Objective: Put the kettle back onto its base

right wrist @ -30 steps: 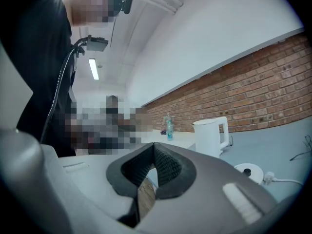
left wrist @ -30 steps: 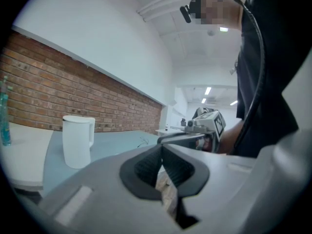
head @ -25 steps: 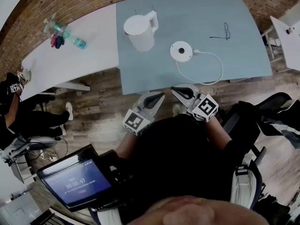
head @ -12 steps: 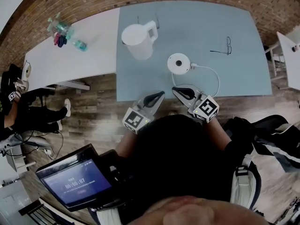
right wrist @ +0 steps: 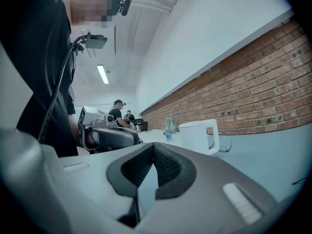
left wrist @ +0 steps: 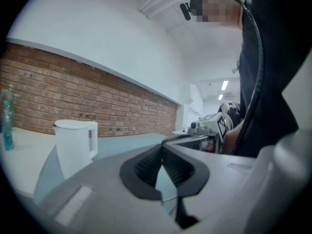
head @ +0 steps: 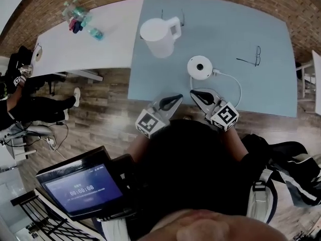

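Blue desk (head: 251, 29) up front: the white kettle (head: 159, 36) stands near its round base (head: 200, 67), not on it. Left gripper (head: 177, 98) and right gripper (head: 194, 93) hover at the near edge, jaws closed on nothing.

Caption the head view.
Kettle off its base on the blue table; left hand-held gripper and right hand-held gripper shut, empty, at near edge.
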Demonstrator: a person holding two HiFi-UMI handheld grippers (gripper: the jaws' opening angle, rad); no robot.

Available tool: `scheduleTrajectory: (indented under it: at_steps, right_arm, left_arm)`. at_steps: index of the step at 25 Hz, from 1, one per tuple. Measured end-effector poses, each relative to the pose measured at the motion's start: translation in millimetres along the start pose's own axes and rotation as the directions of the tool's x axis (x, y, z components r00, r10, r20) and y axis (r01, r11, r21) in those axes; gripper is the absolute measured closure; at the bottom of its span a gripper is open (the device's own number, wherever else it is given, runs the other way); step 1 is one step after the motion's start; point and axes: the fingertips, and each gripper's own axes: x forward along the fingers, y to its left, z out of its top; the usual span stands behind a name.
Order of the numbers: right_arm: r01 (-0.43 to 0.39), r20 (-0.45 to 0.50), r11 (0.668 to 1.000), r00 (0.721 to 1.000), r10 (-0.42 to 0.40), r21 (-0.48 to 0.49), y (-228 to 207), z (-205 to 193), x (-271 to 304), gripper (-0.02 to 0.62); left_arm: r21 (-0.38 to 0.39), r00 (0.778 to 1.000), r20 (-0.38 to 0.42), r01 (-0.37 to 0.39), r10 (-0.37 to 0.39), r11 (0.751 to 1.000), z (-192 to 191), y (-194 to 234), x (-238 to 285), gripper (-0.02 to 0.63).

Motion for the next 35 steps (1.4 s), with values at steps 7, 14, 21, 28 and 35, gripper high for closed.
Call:
scheduleTrajectory:
  at_steps: [7,14,21,28,35]
  right_arm:
    - [0.004,0.019,1.000,1.000,-0.004,-0.010,-9.9,1.7,5.0,0.591]
    - [0.011,0.031,1.000,0.999,-0.010,-0.011,-14.3,2.6,8.4,0.591]
    - [-0.014,0.024,1.000,1.000,0.015,-0.019,-8.1,-0.2,25.8,0.591]
    - [0.006,0.002,1.000,1.000,-0.006,-0.016,-11.5,-0.3,42.9,0.591]
    - [0.030,-0.025,1.000,0.999,-0.029,0.008,-14.0,2.5,62.4,0.591]
  left_arm:
    - [-0.076,0.998,0.050,-0.042,0.046,0.996,10.8,15.9,-1.8,0.607]
    - [-0.065,0.998,0.021,-0.052,0.054,0.997,0.8,11.1,-7.6,0.608]
    - [-0.052,0.999,0.025,-0.045,0.047,0.998,1.3,18.0,-13.4,0.607]
    - [-0.061,0.999,0.029,-0.040,0.042,0.997,3.9,43.5,-23.3,0.607]
    - [-0.065,1.000,0.022,-0.001,0.002,0.998,4.4,63.8,-25.1,0.607]
